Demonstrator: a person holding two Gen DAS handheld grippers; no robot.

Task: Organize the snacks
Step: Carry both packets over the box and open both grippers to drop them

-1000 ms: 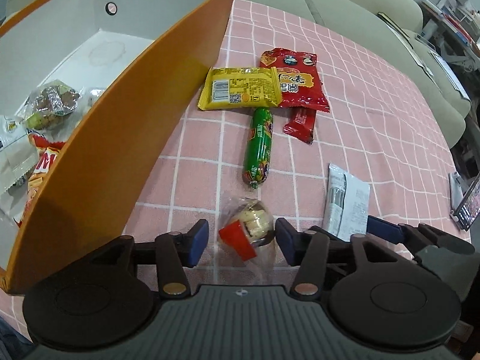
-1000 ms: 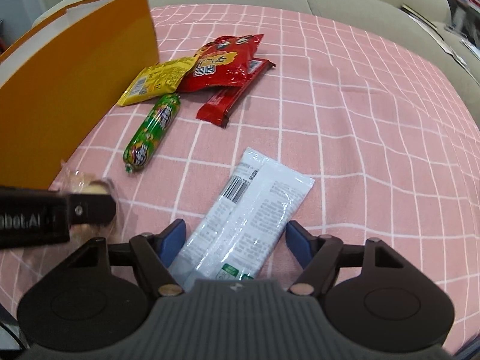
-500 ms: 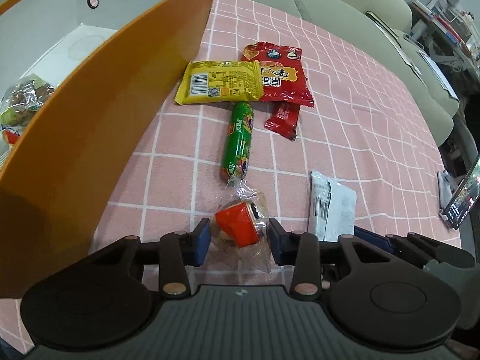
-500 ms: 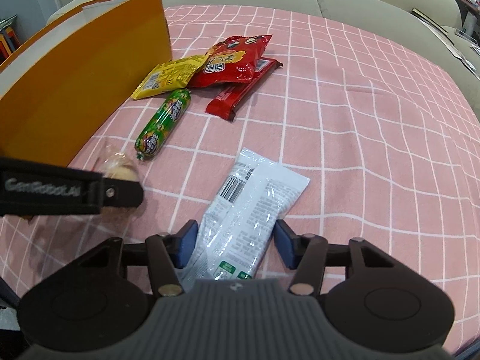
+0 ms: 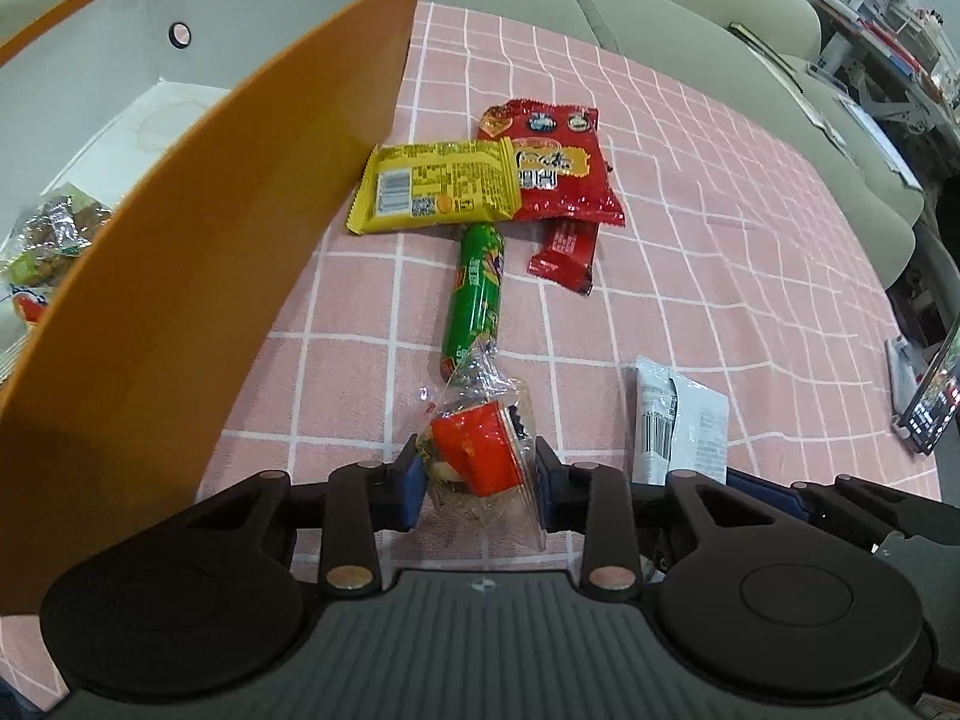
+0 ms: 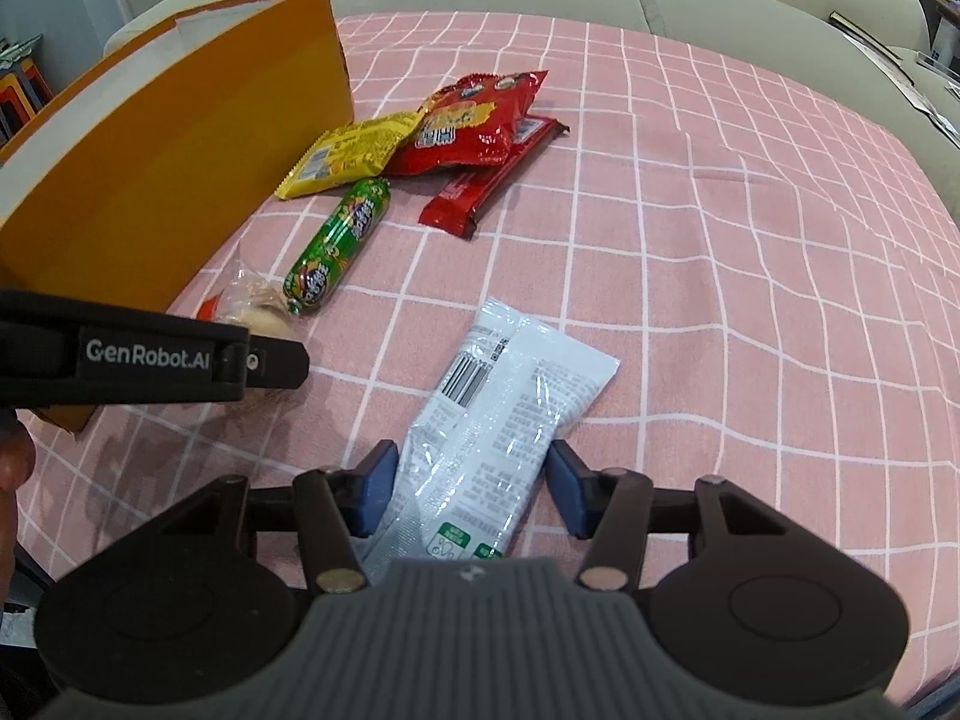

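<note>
My left gripper (image 5: 479, 489) is shut on a clear-wrapped snack with a red label (image 5: 480, 450), held just above the pink checked cloth. My right gripper (image 6: 471, 489) has its jaws closed against the sides of a white packet (image 6: 501, 408), which also shows in the left wrist view (image 5: 678, 420). A green sausage (image 5: 475, 294), a yellow packet (image 5: 435, 186), a red bag (image 5: 555, 165) and a red bar (image 5: 567, 252) lie on the cloth. The orange box (image 5: 210, 276) at the left holds several snacks.
A beige sofa (image 5: 690, 18) runs behind the cloth-covered surface. A phone on a stand (image 5: 933, 402) sits at the right edge. The left gripper's body (image 6: 150, 363) crosses the left of the right wrist view.
My left gripper closed on the clear-wrapped snack and lifted it slightly. My right gripper's jaws narrowed onto the white packet.
</note>
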